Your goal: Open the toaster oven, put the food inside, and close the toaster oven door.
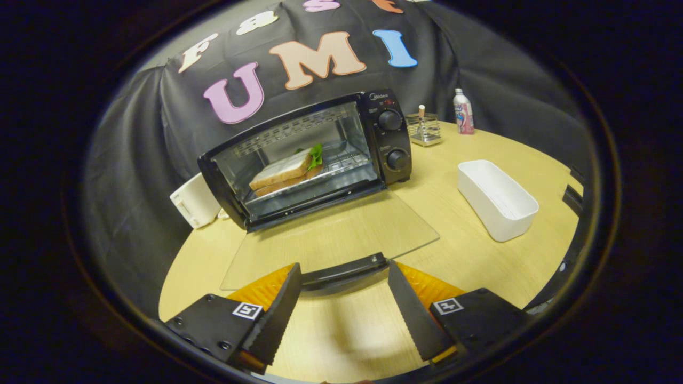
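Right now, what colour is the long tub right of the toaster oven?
White, plain to see in the gripper view: the tub sits beyond the open claw.

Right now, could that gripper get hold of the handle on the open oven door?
Probably yes. The gripper is open, and the door handle lies just ahead, between its fingertips, with nothing in between. The sandwich already sits inside the toaster oven.

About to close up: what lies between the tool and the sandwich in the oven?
In the gripper view, the open glass door lies flat between the open tool and the sandwich; its handle sits between the fingertips.
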A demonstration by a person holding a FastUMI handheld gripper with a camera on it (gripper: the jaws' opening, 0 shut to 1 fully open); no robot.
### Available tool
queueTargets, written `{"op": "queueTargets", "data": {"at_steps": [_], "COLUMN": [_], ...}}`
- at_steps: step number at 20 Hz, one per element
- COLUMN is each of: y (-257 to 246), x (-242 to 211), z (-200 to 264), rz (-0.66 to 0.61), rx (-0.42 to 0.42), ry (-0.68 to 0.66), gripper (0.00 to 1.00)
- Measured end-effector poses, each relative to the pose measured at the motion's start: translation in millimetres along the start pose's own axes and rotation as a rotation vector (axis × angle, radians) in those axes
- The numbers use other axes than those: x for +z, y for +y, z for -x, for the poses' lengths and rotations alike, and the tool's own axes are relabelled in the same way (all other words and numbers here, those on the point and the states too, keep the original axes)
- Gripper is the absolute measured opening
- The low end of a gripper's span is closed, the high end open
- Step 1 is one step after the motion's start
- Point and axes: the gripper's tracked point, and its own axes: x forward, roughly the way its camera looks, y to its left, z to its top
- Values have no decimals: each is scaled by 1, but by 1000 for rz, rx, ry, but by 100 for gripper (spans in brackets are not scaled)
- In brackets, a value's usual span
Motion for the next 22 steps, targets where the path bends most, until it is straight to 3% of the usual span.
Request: {"op": "queueTargets", "data": {"at_steps": [8, 22], "y": [5, 49], "x": [14, 135], "z": [8, 6], "rz": [17, 73], "rx": [4, 30], "ry": [-32, -297], "gripper": [99, 99]}}
